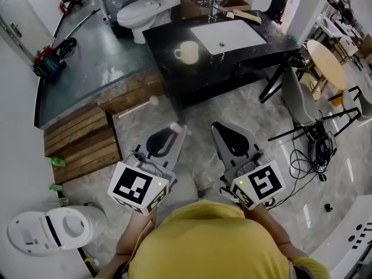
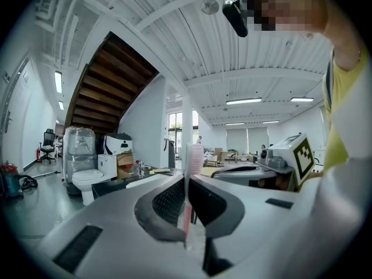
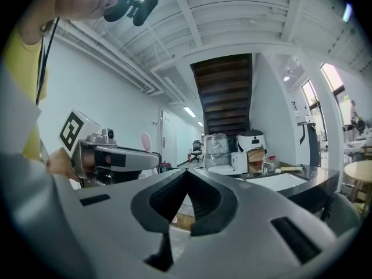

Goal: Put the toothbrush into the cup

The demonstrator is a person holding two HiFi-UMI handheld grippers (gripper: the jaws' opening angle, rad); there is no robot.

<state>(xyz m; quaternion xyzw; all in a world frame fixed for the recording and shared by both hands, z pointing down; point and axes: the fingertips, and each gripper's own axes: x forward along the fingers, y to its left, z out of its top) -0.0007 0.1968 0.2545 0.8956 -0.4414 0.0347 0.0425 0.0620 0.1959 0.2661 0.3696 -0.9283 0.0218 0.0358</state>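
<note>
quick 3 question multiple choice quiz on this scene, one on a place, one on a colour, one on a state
1. Where does the cup stand?
A. on the black counter, left of the sink
B. on the floor
C. on the toilet lid

2. What colour is the toothbrush?
A. blue
B. pink
C. green

3. What state is the left gripper in?
A. open and empty
B. shut on the toothbrush
C. shut on the cup

Answers:
1 A: the head view shows the white cup on the dark top beside the basin.
2 B: its head and handle show pink between the jaws.
3 B: the left gripper view shows the jaws pinching the handle.
</note>
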